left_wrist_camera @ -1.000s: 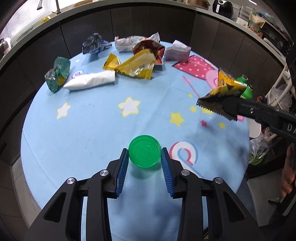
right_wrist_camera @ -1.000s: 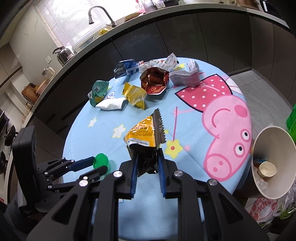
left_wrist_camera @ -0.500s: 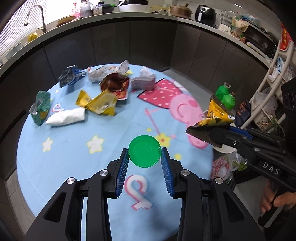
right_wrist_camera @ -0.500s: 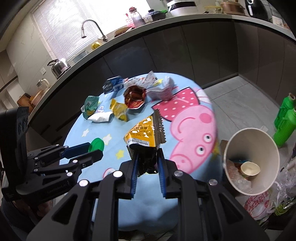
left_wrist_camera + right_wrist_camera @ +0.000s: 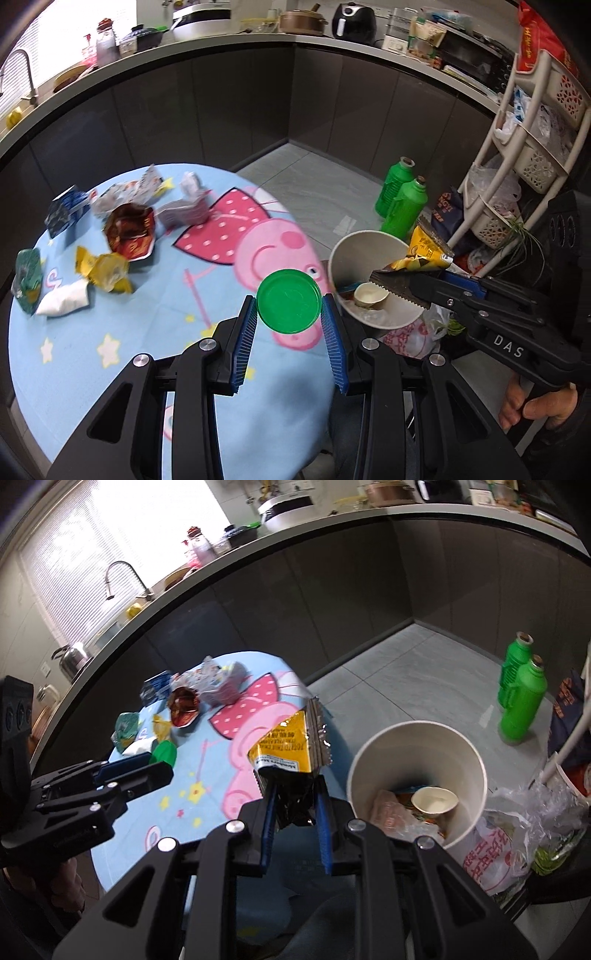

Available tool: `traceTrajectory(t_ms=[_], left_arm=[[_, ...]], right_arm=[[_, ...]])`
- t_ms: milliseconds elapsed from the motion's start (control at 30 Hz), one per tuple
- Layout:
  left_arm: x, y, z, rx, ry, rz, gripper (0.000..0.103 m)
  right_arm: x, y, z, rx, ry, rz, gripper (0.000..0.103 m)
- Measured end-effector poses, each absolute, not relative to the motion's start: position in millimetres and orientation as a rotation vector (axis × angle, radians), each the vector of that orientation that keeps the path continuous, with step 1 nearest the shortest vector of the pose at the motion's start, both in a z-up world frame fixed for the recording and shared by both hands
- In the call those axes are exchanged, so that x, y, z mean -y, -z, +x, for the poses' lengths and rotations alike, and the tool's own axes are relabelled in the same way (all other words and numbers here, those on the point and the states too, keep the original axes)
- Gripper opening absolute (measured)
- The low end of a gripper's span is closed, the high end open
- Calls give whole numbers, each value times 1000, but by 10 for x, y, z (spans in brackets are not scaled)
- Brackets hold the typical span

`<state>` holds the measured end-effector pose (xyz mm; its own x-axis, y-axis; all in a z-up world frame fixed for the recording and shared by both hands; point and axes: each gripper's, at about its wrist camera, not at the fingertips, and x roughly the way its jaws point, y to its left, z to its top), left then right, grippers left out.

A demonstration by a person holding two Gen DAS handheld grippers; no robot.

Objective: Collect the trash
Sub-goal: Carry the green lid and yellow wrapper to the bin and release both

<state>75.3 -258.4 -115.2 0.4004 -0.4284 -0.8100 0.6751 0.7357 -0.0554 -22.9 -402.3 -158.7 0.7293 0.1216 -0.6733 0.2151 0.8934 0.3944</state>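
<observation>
Trash in both grippers: left gripper (image 5: pixel 289 318) clamped on a green lid (image 5: pixel 289 301), pads on its rim, held flat above the surface (image 5: pixel 122 369) edge; right gripper (image 5: pixel 294 814) shut on the dark bottom end of a yellow snack wrapper (image 5: pixel 286 751), which sticks up loose above the pads. Bin (image 5: pixel 417 734), a white round tub on the floor just beside the surface, w/ a small paper cup (image 5: pixel 434 800) and plastic inside. In left view the wrapper (image 5: pixel 424 254) hangs over the bin's far rim, lid not over the opening yet. Risks, my guess: lid gripped only at the rim edges, could pop out or tip; dropped too early it lands on the surface or floor & rolls. Wrapper is light, may catch the rim or flutter outside. Both grippers near each other, could bump. More wrappers (image 5: pixel 129 236) left at the far side of the surface.
</observation>
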Motion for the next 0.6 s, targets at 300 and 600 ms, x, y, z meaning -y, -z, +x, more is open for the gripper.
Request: traceTrajectory(t_ms=[300,600], left_arm=[[3148,1212,751,-925,771,344,34],[3591,1379,802,-961,801,368,34]], right_arm=[[4476,1840,-421,-770,140,549,22],[4793,2133,-454,-802,179,609,23]])
